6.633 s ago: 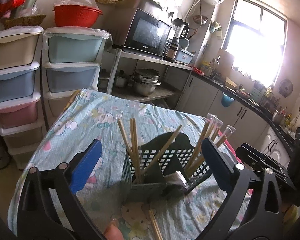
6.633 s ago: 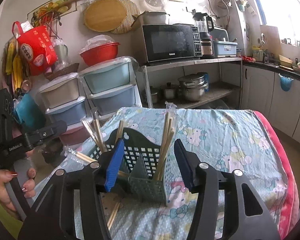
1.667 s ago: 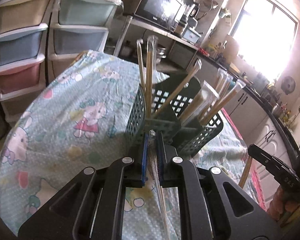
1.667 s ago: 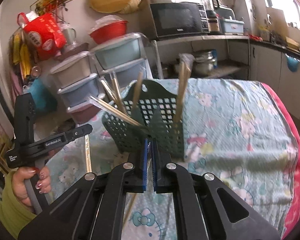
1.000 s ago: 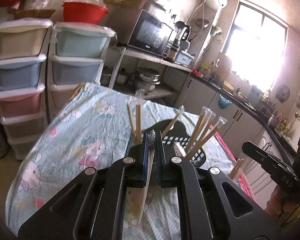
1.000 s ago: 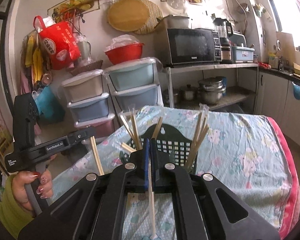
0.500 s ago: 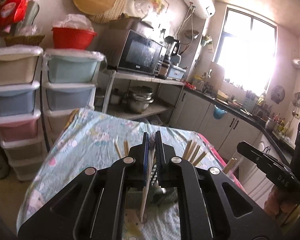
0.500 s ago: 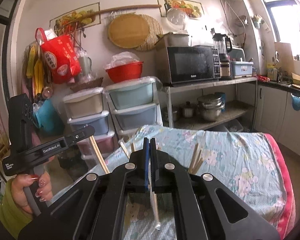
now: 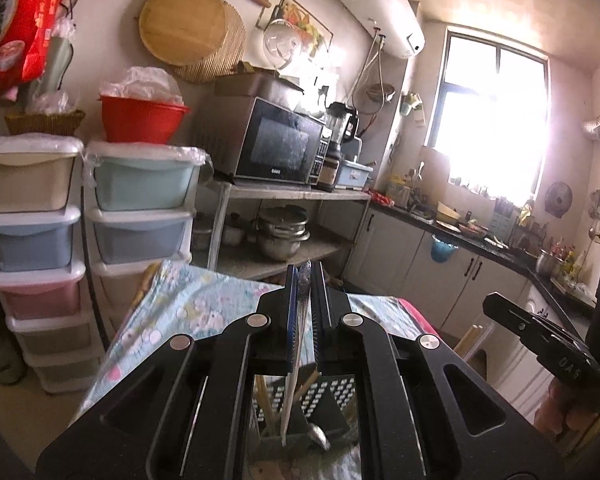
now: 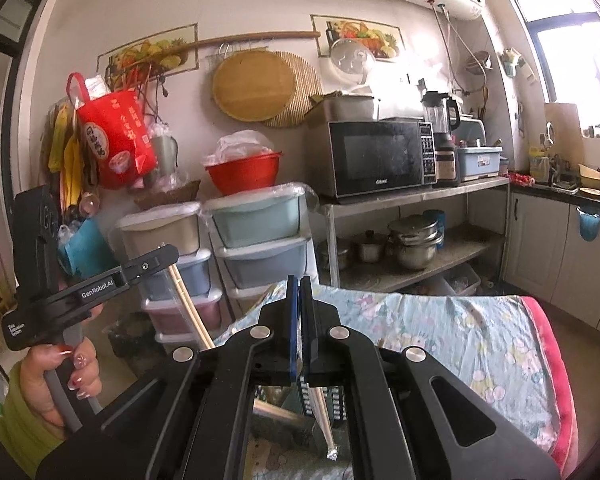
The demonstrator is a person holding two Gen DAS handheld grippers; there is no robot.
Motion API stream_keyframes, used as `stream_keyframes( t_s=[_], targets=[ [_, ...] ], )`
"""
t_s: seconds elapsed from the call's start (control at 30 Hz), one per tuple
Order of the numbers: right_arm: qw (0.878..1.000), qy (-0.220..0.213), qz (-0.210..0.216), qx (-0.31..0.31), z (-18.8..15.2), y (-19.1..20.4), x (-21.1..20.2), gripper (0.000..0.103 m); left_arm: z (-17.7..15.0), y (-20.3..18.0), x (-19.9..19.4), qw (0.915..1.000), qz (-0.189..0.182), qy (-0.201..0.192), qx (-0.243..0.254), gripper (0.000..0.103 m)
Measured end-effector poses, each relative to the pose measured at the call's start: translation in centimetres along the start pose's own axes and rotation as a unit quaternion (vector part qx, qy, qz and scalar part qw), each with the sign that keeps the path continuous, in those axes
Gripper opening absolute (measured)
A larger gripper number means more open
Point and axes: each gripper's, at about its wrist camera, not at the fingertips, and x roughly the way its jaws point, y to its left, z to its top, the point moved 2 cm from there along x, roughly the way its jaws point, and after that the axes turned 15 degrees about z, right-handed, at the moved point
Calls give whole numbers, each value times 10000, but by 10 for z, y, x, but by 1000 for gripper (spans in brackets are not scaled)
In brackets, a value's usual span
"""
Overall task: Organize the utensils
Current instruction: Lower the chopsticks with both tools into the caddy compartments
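My left gripper [image 9: 305,280] is shut on a plastic-wrapped pair of chopsticks [image 9: 294,380] that hangs down over the dark green utensil basket [image 9: 324,396]. The basket shows only through the gap below the jaws. My right gripper [image 10: 299,292] is shut on another wrapped pair of chopsticks [image 10: 323,412], hanging above the same basket [image 10: 336,404]. The left gripper [image 10: 156,258] with its chopsticks [image 10: 188,308] shows at the left of the right wrist view. The right gripper [image 9: 496,306] shows at the right of the left wrist view.
The table carries a light blue patterned cloth [image 10: 460,332] with a pink edge at the right. Stacked plastic drawers [image 9: 36,240] stand at the left, a shelf with a microwave [image 9: 276,148] and pots [image 9: 284,232] behind. Kitchen counter [image 9: 480,240] runs at the right.
Both grippers closed on wrapped chopsticks from the table beside the basket and lifted them high. The views tilted up, so the basket has dropped almost out of sight.
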Motion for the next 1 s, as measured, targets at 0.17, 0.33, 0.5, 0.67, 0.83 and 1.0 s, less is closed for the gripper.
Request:
stream_keyframes(
  t_s=[0.17, 0.33, 0.5, 0.67, 0.83, 1.0],
  targets=[
    [9998, -157, -67, -95, 17, -3, 2, 2, 11, -4, 4, 9999, 19, -114, 45, 4],
    [9995, -247, -111, -154, 29, -6, 7, 2, 14, -7, 14, 9998, 49, -179, 52, 4],
    [9996, -230, -86, -120, 28, -11, 17, 2, 5, -8, 28, 9998, 124, -124, 56, 4],
    [9998, -133, -138, -10, 14, -20, 29, 2, -10, -8, 42, 9998, 168, 34, 48, 4],
    [9997, 17, -200, 160, -1, -30, 41, 2, -25, -8, 53, 9995, 209, 184, 132, 4],
    [9992, 171, -225, 297, -15, -35, 49, 2, -39, -9, 63, 9988, 210, 385, 198, 4]
  ],
)
